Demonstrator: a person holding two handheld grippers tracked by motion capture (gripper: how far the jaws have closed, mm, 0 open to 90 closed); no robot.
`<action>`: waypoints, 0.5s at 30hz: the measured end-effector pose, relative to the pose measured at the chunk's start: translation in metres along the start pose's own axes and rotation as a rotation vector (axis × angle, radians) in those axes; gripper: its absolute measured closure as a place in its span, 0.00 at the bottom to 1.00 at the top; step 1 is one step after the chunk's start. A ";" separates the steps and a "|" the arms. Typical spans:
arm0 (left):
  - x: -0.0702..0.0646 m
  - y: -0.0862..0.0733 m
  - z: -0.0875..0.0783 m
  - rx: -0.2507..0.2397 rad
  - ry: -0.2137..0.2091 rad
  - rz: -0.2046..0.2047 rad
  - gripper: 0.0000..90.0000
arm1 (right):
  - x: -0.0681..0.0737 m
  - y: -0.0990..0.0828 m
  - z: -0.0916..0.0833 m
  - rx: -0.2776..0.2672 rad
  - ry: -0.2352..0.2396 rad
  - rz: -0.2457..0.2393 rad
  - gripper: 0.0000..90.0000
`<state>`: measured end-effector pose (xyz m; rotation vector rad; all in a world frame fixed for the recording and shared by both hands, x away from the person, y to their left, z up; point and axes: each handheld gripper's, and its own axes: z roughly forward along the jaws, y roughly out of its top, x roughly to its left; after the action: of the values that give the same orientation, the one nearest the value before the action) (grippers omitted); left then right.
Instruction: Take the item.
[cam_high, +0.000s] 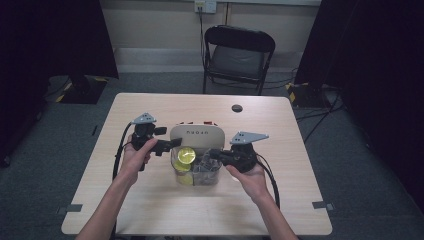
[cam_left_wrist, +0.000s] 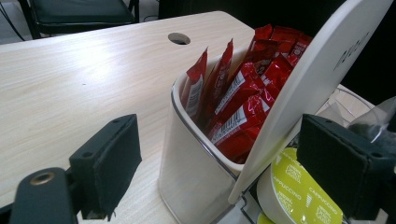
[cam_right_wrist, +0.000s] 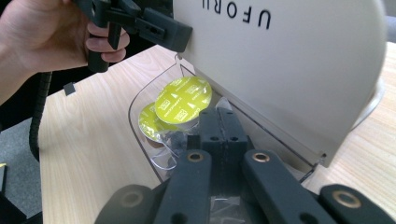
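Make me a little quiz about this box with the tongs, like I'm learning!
1. True or false: the white lid stands open.
2. What colour are the packets in the tub behind the lid? A blue, B red, C green.
3. Are the right tongs open or shut?

Key: 1 true. 2 B. 3 shut.

On one light wooden table (cam_high: 150, 200) stand one white two-part storage box (cam_left_wrist: 187, 177) with a raised white lid (cam_right_wrist: 289, 60), two round yellow-green foil-topped coffee capsules (cam_right_wrist: 183, 100), several red foil sachets (cam_left_wrist: 243, 107) too crowded to count, and two black two-jaw grippers (cam_high: 167, 145).
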<state>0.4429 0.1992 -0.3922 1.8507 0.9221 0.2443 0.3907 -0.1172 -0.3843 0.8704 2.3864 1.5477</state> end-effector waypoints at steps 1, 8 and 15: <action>0.000 0.000 0.000 0.000 0.000 0.000 0.15 | 0.000 0.000 -0.001 -0.005 0.002 -0.001 1.00; 0.000 0.000 0.000 0.001 -0.001 0.000 0.15 | 0.000 0.003 -0.010 -0.023 0.002 -0.003 1.00; 0.000 -0.001 0.002 0.010 -0.003 0.002 0.14 | 0.000 0.005 -0.019 -0.038 0.001 -0.008 1.00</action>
<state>0.4438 0.1981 -0.3943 1.8610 0.9206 0.2386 0.3846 -0.1309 -0.3715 0.8520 2.3506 1.5855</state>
